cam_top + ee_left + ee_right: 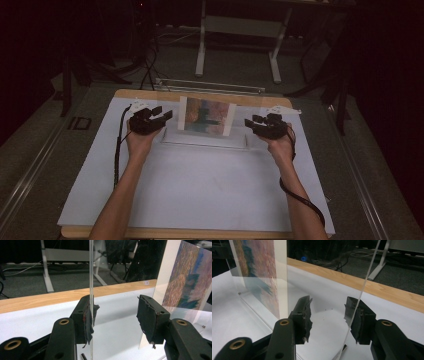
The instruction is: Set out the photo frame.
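While upright, acrylic frame (pixel 207 117) spans left-right.

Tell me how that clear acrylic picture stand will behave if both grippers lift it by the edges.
The clear acrylic picture stand looks stiff: its edge runs straight in both gripper views. Its smooth faces may slip against the worn pads. Standing tall on a narrow base, it could tip if the left gripper and right gripper lift unevenly.

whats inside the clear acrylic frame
The clear acrylic frame holds a painted landscape print with white side margins, standing upright on the white table cover. Whatever is on the print's back is hidden.
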A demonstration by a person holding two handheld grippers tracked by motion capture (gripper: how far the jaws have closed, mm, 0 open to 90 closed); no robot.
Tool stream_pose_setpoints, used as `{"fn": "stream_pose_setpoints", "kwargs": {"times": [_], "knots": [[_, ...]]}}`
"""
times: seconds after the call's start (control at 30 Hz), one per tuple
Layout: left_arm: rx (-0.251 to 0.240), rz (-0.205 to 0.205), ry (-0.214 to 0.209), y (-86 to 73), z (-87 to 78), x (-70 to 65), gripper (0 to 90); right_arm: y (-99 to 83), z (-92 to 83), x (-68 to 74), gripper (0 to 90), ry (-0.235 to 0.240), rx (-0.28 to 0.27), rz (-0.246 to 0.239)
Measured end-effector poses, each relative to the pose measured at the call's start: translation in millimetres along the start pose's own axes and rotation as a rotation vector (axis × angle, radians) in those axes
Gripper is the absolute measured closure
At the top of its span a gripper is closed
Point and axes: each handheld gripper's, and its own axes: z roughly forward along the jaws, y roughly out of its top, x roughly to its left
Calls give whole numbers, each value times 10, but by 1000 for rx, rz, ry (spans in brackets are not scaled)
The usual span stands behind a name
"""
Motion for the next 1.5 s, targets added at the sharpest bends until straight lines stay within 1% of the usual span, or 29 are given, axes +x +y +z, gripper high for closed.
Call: {"fn": "stream_pose_setpoints", "kwargs": {"times": [0.27,0.37,0.57,0.73,0.87,1.07,1.23,1.5], "knots": [[0,-16,5,-49,-99,-72,480,-9,-76,38,546,11,-9,-15],[-8,-22,4,-89,-149,-105,480,-14,-96,52,546,16,-9,-18],[-4,-27,3,-105,-186,-130,480,-25,-135,72,545,20,-16,-26],[2,-18,-3,-124,-227,-166,481,-69,-170,89,546,23,-18,-27],[5,-19,-4,-126,-244,-187,482,-100,-191,103,546,24,-20,-20],[16,-7,-7,-123,-273,-208,484,-168,-220,123,547,27,-23,-9],[15,-16,-4,-122,-295,-214,485,-179,-235,139,549,30,-30,-9],[15,-13,-7,-148,-334,-243,485,-213,-265,161,550,32,-37,-11]]}}
